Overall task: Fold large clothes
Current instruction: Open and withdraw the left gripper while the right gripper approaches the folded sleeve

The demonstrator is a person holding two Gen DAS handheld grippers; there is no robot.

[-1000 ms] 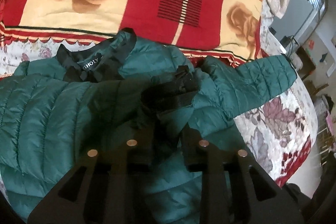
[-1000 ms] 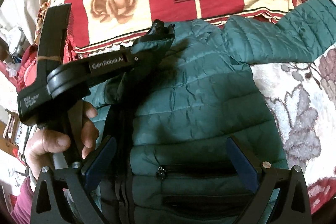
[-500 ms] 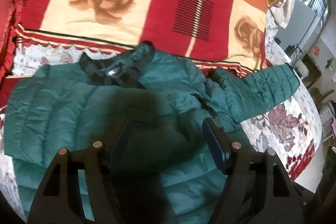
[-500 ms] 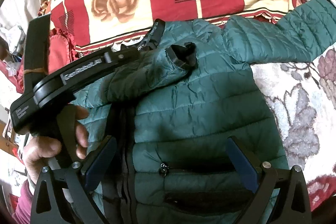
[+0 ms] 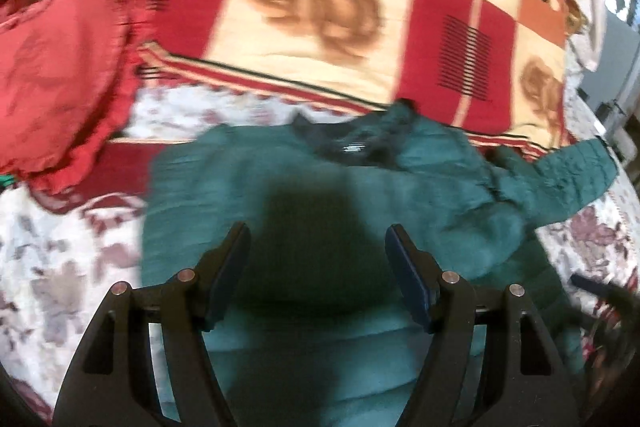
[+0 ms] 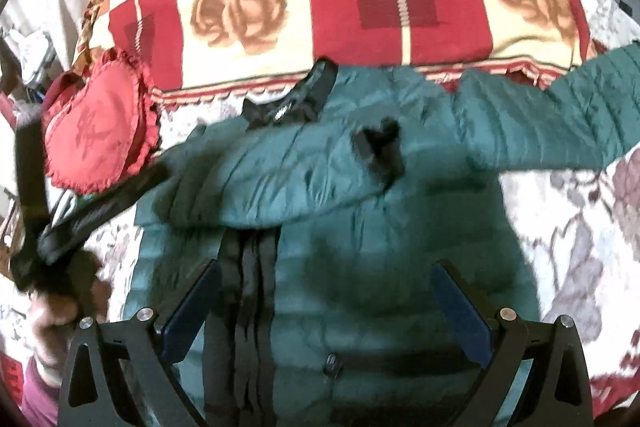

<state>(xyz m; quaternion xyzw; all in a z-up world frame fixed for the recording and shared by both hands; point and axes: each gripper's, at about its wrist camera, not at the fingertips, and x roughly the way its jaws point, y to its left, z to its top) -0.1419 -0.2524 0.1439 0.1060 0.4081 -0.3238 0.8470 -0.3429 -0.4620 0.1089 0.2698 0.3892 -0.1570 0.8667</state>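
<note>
1. So: green jacket [image 6: 360, 227] lies front-up on the bed [image 6: 580, 247]; left sleeve [image 6: 280, 179] lies across the chest, prob. first fold.
2. Left gripper [image 5: 318, 267] spread, holding nothing.
3. Right gripper [image 6: 326, 299] spread too, over the near hem.

Soft daylight, heavy motion blur, fisheye-dark corners, a shadow on the jacket [image 5: 304, 267].

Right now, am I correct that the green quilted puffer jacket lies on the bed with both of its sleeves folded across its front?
Not quite: only one sleeve is folded across the green quilted puffer jacket. The other sleeve stretches straight out over the bed, as the right wrist view shows.
</note>
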